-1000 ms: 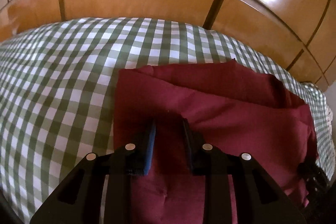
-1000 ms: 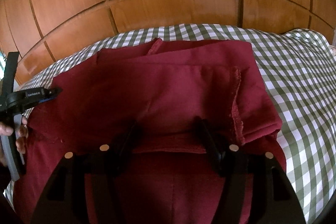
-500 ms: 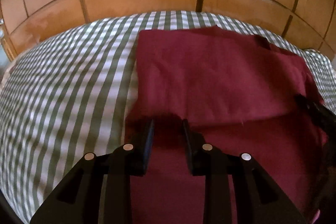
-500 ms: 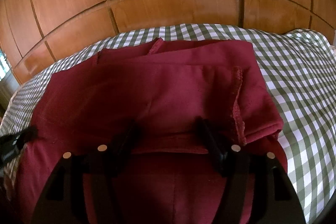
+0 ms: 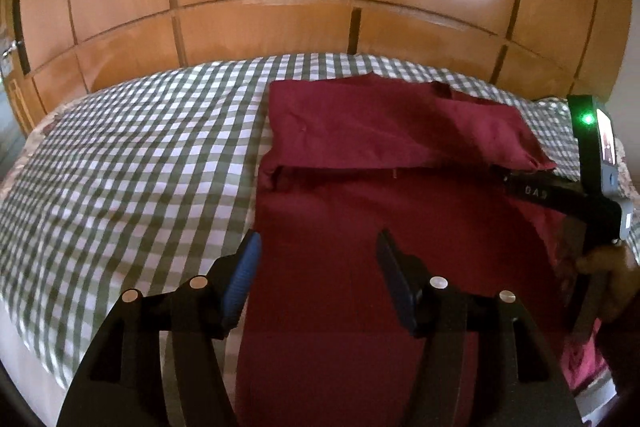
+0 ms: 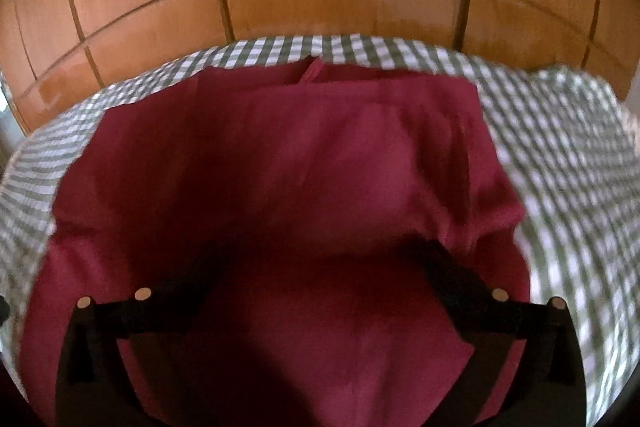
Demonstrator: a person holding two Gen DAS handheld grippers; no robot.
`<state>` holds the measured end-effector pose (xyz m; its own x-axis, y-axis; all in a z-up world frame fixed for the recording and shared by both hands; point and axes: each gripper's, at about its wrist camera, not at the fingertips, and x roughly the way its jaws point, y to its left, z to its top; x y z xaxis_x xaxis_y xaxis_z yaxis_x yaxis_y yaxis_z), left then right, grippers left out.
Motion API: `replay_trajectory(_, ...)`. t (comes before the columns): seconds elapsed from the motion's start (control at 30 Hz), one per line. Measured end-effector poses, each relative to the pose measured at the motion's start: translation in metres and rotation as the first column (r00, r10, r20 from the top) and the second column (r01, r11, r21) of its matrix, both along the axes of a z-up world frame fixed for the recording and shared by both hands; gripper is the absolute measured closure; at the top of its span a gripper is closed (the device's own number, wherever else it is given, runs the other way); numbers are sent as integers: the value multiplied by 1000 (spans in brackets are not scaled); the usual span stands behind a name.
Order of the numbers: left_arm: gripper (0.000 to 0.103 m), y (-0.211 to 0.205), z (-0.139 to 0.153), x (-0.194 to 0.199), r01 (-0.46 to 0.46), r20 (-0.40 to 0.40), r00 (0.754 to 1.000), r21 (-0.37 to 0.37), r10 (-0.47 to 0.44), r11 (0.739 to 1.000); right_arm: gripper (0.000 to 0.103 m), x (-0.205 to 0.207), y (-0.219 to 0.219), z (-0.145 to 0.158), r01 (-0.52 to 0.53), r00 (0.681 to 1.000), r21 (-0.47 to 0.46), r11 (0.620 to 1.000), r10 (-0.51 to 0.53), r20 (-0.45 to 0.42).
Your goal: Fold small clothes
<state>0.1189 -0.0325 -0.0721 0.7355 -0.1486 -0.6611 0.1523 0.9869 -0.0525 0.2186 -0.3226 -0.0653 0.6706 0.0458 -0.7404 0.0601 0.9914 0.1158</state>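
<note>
Your left gripper hovers over the maroon garment, jaws opening, nothing between the pads. Your right gripper, at 3 o'clock in the left view, is also spreading wide over the cloth and pinches nothing. The garment lies on the checked bed, its far part doubled toward you, the fold edge running 9 to 3. One fold looks done; the near half probably remains to be folded.
</note>
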Motion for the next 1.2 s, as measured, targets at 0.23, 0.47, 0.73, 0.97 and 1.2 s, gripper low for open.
replay_trajectory(0.23, 44, 5, 6, -24, 16, 31, 999, 20, -17, 1000, 2, -55, 6, -5, -13, 999, 42, 999, 15, -45)
replay_trajectory(0.47, 44, 11, -1, -35, 18, 9, 1000, 17, -18, 1000, 2, -99, -13, -2, 14, 998, 171, 985, -4, -59)
replay_trajectory(0.73, 44, 19, -16, -45, 43, -33, 999, 22, -43, 999, 2, -139, -42, 19, 91, 996, 191, 977, -86, -33)
replay_trajectory(0.97, 44, 32, -35, -57, 118, -119, 986, 19, -115, 993, 2, -172, -72, 13, 169, 984, 157, 973, -159, -77)
replay_trajectory(1.2, 44, 59, -56, -80, 236, -255, 933, -102, -255, 966, 5, -201, -86, -4, 160, 977, 214, 964, -124, -174)
